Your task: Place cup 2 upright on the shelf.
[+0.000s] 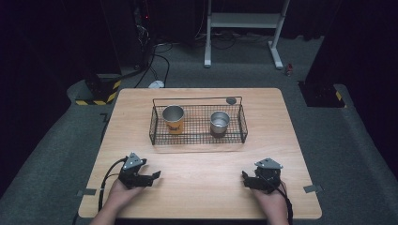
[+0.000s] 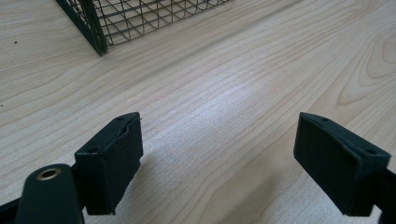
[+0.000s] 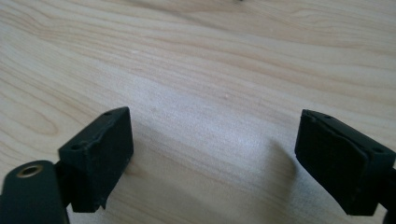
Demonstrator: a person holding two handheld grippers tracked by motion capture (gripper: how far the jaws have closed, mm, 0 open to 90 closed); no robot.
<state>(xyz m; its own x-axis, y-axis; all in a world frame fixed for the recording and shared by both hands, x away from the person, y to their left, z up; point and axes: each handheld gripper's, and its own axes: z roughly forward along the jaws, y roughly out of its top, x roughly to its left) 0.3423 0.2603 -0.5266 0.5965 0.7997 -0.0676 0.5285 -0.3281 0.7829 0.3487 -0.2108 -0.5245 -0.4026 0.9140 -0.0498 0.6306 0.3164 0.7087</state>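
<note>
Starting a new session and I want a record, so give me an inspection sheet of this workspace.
Surface: wooden table, bare in front.
Job's things: wire basket holding an orange cup and a steel cup, both upright, apart.
Clutter: small dark disc behind the basket.
Grippers: left gripper and right gripper open, low over the table, holding nothing.
Cables: one trails from each gripper; more on the floor behind.
Surroundings: grey carpet, white stand, hazard-striped block.

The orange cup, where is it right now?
In the high view the orange cup stands upright in the left end of the wire basket, with the silver cup to its right and both grippers nearer the person.
</note>
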